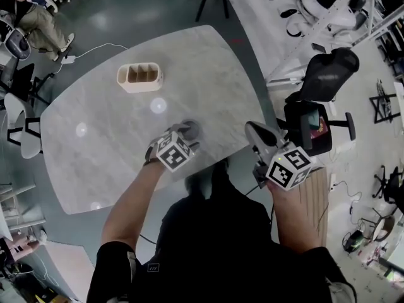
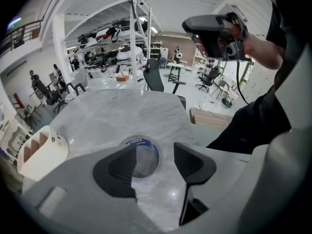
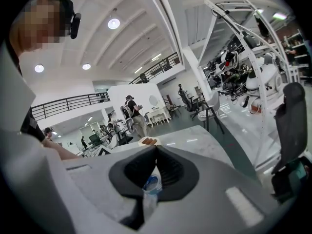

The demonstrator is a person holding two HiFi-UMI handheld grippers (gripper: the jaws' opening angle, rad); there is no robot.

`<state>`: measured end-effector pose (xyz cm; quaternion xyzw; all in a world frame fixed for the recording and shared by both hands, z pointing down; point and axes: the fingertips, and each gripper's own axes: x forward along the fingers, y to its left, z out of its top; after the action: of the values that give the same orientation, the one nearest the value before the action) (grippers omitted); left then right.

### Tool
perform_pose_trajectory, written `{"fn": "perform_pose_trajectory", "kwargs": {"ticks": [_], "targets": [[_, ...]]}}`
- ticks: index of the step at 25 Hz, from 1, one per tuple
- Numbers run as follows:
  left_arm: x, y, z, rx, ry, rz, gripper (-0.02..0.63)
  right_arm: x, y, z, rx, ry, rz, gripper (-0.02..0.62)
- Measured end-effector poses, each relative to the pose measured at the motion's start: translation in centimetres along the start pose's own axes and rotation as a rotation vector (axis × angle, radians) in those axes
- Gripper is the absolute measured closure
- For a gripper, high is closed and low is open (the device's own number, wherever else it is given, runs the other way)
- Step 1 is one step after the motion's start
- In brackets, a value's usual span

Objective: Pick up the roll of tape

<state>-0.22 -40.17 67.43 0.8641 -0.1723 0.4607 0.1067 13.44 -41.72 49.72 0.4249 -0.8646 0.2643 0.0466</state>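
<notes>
The roll of tape lies flat on the marble table, near its front right edge. It is clear tape round a core with blue print. My left gripper tilts down right over it. Its jaws are open; the roll lies just ahead of them, partly behind the left fingertip, and the pads stay clear of it. My right gripper hangs off the table's right edge with its jaws shut on nothing. The roll shows through the slot below them.
A pale wooden organiser box stands at the table's far side. A black office chair and a wooden board are to the right of the table. White chairs stand at its left. People sit and stand further off.
</notes>
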Motion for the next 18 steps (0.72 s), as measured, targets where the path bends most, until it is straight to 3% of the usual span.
{"fn": "perform_pose_trajectory", "kwargs": {"ticks": [11, 18], "targets": [[3.6, -1.3, -3.1, 0.186, 0.197, -0.043, 0.373, -0.1, -0.8, -0.6, 0.012, 0.016, 0.002, 0.592], [4.8, -1.6, -4.5, 0.284, 0.279, -0.072, 0.410, -0.2, -0.8, -0.9, 0.009, 0.020, -0.010, 0.592]]}}
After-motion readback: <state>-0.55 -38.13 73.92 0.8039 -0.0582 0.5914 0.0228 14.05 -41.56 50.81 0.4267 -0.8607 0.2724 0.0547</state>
